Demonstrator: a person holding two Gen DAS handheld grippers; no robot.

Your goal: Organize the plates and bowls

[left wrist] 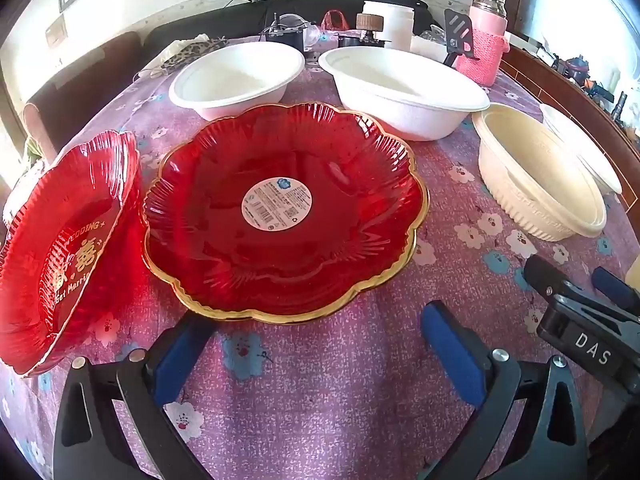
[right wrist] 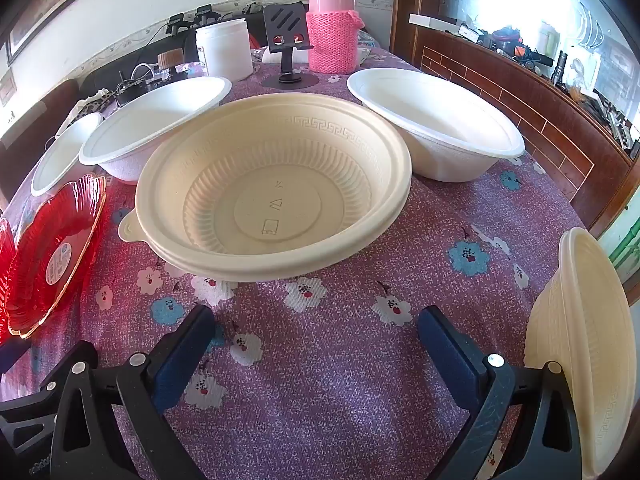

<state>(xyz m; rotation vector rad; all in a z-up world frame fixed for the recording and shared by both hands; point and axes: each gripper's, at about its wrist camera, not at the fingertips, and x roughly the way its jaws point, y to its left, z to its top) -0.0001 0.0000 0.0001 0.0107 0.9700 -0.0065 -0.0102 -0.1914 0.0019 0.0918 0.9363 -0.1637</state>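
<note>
A red gold-rimmed plate (left wrist: 286, 208) with a round sticker lies ahead of my open, empty left gripper (left wrist: 316, 344). A second red plate (left wrist: 64, 248) with gold lettering sits at its left. Two white bowls (left wrist: 240, 76) (left wrist: 404, 88) stand behind. A cream ribbed bowl (right wrist: 272, 184) sits ahead of my open, empty right gripper (right wrist: 316, 344). Another cream bowl (right wrist: 588, 344) is at the far right, beside the right finger. A third white bowl (right wrist: 436, 120) stands behind on the right. The right gripper also shows in the left wrist view (left wrist: 580, 300).
A purple flowered cloth (right wrist: 320, 380) covers the table. At the back stand a pink flask (right wrist: 332, 20), a white jar (right wrist: 224, 48), a black phone stand (right wrist: 288, 40) and small clutter. A brown tiled ledge (right wrist: 520, 92) runs along the right.
</note>
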